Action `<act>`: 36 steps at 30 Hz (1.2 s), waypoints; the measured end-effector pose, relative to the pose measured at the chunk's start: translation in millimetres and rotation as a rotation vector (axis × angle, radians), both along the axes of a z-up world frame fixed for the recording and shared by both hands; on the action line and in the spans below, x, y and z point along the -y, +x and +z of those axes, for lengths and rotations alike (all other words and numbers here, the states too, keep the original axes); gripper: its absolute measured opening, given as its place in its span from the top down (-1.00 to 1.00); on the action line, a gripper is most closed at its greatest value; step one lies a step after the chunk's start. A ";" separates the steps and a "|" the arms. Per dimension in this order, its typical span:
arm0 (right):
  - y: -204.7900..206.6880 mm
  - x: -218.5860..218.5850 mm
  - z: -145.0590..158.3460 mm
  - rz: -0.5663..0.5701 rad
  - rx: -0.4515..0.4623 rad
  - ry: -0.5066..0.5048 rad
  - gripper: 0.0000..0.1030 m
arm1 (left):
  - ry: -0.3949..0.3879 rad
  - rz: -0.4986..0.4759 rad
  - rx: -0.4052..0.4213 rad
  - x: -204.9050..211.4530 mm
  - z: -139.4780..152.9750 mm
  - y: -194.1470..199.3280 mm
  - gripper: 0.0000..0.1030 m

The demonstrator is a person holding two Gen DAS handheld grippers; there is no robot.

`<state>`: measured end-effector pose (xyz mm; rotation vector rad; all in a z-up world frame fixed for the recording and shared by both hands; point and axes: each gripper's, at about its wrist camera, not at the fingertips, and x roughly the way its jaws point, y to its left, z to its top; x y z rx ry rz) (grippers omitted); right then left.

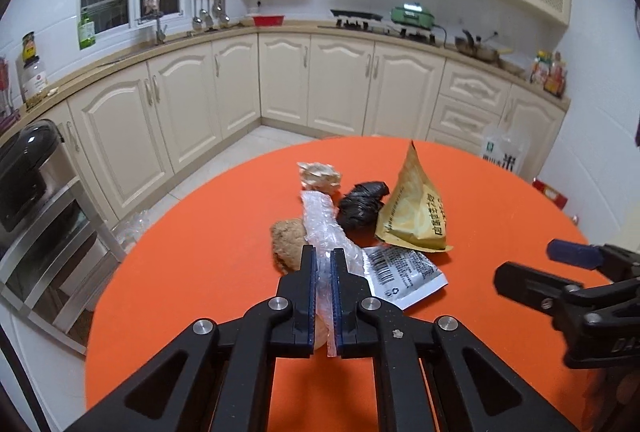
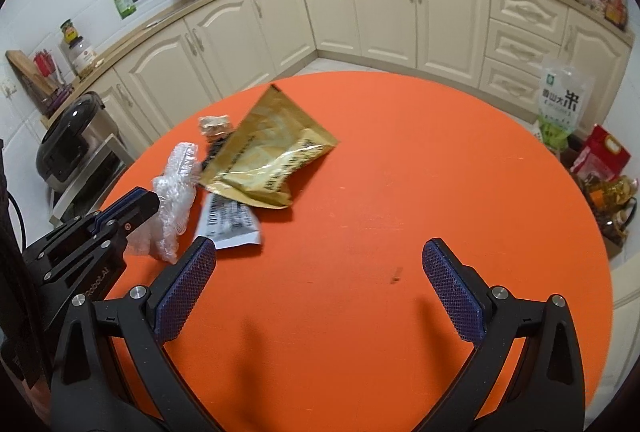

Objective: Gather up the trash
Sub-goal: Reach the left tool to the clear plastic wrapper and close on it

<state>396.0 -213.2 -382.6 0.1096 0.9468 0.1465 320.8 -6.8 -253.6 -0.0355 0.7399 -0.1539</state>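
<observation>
Six pieces of trash are visible on the round orange tabletop (image 1: 192,272), grouped toward its left side. The nearest, a crumpled strip of clear plastic film (image 1: 326,228), is clamped between the blue pads of the left hand-held gripper (image 1: 325,264); the right wrist view shows it hanging from that gripper, but whether its lower end touches the tabletop cannot be determined. Just beside it lie a brown crumpled paper wad (image 1: 286,242) on its left and a flat white wrapper with a printed barcode (image 1: 404,274) on its right. Beyond these sit a crumpled black plastic bag (image 1: 360,206), a tan crumpled wad (image 1: 320,175) nearer the far edge, and a gold foil snack pouch (image 1: 416,212), which partly overlaps the white wrapper.

The right hand-held gripper (image 2: 320,272) is spread wide and carries nothing; it hovers over the bare middle of the tabletop, well apart from most of the trash, with its left finger near the white wrapper.

Assessment: the task appears to be at an early stage. One item is grasped; five items remain on the tabletop. No trash bin or collection bag can be identified in either view, so the deposit location cannot be stated.
</observation>
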 end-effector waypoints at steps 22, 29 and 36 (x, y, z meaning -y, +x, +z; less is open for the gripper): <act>12.7 -94.4 -22.8 0.200 -0.005 0.032 -0.91 | -0.076 0.084 -0.058 -52.3 -21.7 -111.7 0.91; 28.2 -115.5 -35.7 0.235 -0.028 0.012 -0.42 | -0.130 0.053 -0.168 -59.9 -31.0 -85.0 0.03; 26.4 -121.9 -41.1 0.270 -0.026 -0.003 0.58 | -0.141 0.018 -0.196 -60.0 -31.8 -78.6 0.76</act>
